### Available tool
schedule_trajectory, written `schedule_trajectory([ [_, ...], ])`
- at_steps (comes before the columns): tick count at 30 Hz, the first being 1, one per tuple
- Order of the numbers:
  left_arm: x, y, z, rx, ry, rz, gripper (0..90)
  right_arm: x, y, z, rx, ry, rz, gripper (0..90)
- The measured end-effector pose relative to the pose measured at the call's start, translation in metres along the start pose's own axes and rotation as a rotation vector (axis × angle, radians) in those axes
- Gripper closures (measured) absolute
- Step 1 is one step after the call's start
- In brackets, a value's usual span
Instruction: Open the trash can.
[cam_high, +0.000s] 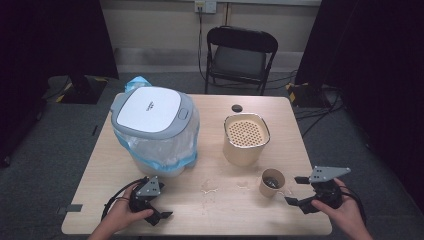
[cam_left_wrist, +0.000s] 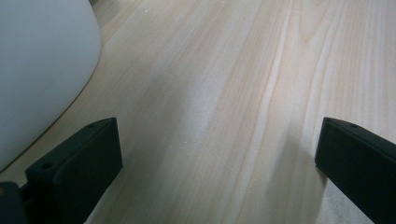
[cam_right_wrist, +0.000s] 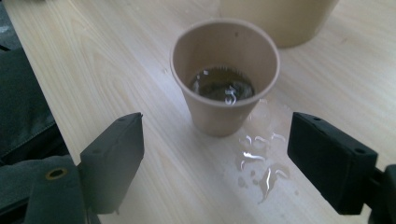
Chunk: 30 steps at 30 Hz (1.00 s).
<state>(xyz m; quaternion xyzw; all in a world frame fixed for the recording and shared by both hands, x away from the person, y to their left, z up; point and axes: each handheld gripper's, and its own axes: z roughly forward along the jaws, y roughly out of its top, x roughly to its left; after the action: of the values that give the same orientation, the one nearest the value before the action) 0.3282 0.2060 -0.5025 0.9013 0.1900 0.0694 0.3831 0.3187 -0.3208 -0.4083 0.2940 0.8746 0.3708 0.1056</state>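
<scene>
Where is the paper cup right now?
In the high view the paper cup stands upright near the table's front right, just before the tan container, left of the open right gripper.

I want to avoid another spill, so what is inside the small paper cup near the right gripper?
The paper cup holds a shallow pool of dark liquid at the bottom, well below the rim. What lies beneath the liquid is hidden. Spilled drops wet the table beside it.

Paper cup (cam_right_wrist: 224, 93): tan, dark brown liquid. Strainer canister (cam_high: 245, 138): beige, dotted top. Bin (cam_high: 155, 131): white lid, grey rim, blue-edged liner. Surface (cam_high: 210, 210): pale woodgrain.
</scene>
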Motion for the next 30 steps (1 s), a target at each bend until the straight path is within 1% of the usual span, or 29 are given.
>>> schedule_trajectory([
  [1,0.0,0.0,0.0,0.0,0.0,0.0,0.0,0.0,0.006,-0.002,-0.002,0.003,-0.009,18.0],
  [3,0.0,0.0,0.0,0.0,0.0,0.0,0.0,0.001,0.013,-0.004,-0.009,0.009,-0.007,18.2],
  [4,0.0,0.0,0.0,0.0,0.0,0.0,0.0,0.001,0.022,-0.005,-0.015,0.013,-0.012,18.6],
  [5,0.0,0.0,0.0,0.0,0.0,0.0,0.0,0.001,0.026,-0.006,-0.014,0.017,-0.018,18.9],
  [6,0.0,0.0,0.0,0.0,0.0,0.0,0.0,0.001,0.026,-0.006,-0.014,0.017,-0.018,18.9],
  [8,0.0,0.0,0.0,-0.002,0.0,-0.002,0.0,0.001,0.036,-0.006,-0.02,0.023,-0.024,19.2],
  [10,0.0,0.0,0.0,0.0,0.0,0.0,0.0,0.001,0.043,-0.006,-0.01,0.018,-0.04,19.2],
  [11,0.0,0.0,0.0,-0.002,0.001,-0.002,0.0,0.002,0.051,-0.004,0.0,0.015,-0.055,19.2],
  [12,0.0,0.0,0.0,-0.002,0.001,-0.002,0.0,0.002,0.051,-0.004,0.0,0.015,-0.055,19.2],
  [13,0.0,0.0,0.0,0.001,0.001,0.001,0.0,0.003,0.059,-0.002,-0.001,0.025,-0.07,19.3],
  [14,0.0,0.0,0.0,0.001,0.001,0.001,0.0,0.003,0.059,-0.002,-0.001,0.025,-0.07,19.3],
  [15,0.0,0.0,0.0,0.001,0.001,0.001,0.0,0.004,0.065,0.0,-0.003,0.033,-0.078,19.6],
  [16,0.0,0.0,0.0,0.001,0.001,0.001,0.0,0.004,0.065,0.0,-0.003,0.033,-0.078,19.6],
  [17,0.0,0.0,0.0,-0.001,0.001,-0.003,0.0,0.005,0.071,0.002,0.003,0.036,-0.089,19.8],
  [18,0.0,0.0,0.0,-0.001,0.001,-0.003,0.0,0.005,0.071,0.002,0.003,0.036,-0.089,19.8],
  [19,0.0,0.0,0.0,-0.002,0.001,-0.003,0.0,0.006,0.078,0.004,0.008,0.04,-0.102,19.8],
  [20,0.0,0.0,0.0,-0.002,0.001,-0.003,0.0,0.006,0.081,0.006,0.007,0.049,-0.102,19.9],
  [25,0.0,0.0,0.0,-0.002,0.001,-0.003,0.0,0.01,0.099,0.013,0.007,0.061,-0.12,19.9],
  [26,0.0,0.0,0.0,-0.002,0.001,-0.003,0.0,0.01,0.099,0.013,0.007,0.061,-0.12,19.9],
  [27,0.0,0.0,0.0,0.001,0.001,0.0,0.0,0.012,0.106,0.016,0.011,0.071,-0.131,20.0],
  [28,0.0,0.0,0.0,0.001,0.001,0.0,0.0,0.012,0.106,0.016,0.011,0.071,-0.131,20.0],
  [29,0.0,0.0,0.0,-0.002,0.001,-0.003,0.0,0.013,0.113,0.019,0.01,0.076,-0.147,19.9],
  [30,0.0,0.0,0.0,-0.002,0.001,-0.003,0.0,0.013,0.113,0.019,0.01,0.076,-0.147,19.9],
])
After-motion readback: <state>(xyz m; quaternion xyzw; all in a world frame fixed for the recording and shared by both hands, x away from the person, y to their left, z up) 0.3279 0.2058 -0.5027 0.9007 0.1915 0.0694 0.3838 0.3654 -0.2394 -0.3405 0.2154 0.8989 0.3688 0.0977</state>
